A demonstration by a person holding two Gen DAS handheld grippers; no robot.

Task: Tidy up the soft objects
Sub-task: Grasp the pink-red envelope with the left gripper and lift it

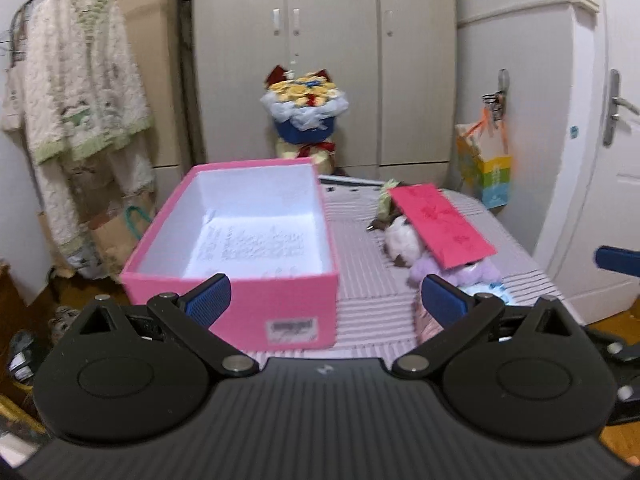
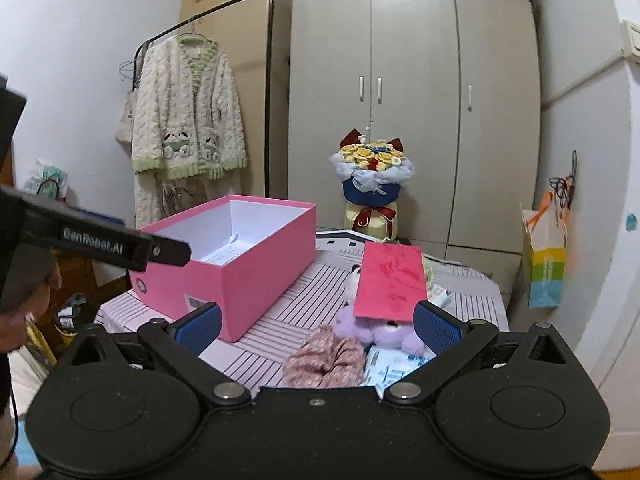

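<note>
An open pink box (image 1: 240,240) (image 2: 236,252) with a white inside stands on the striped table; only paper lies in it. To its right a red card (image 1: 440,220) (image 2: 390,280) rests on a pile of soft toys: a purple plush (image 1: 460,270) (image 2: 376,330), a white and brown plush (image 1: 400,238) and a pink floral cloth (image 2: 326,360). My left gripper (image 1: 326,300) is open and empty in front of the box. My right gripper (image 2: 318,326) is open and empty just before the cloth and purple plush.
The striped table (image 1: 372,312) (image 2: 280,320) ends near a white door (image 1: 608,160) on the right. A wardrobe (image 2: 412,100), a bouquet (image 2: 372,172), a hanging robe (image 2: 184,120) and a gift bag (image 2: 546,256) stand behind. The left gripper's body (image 2: 100,240) reaches in over the box.
</note>
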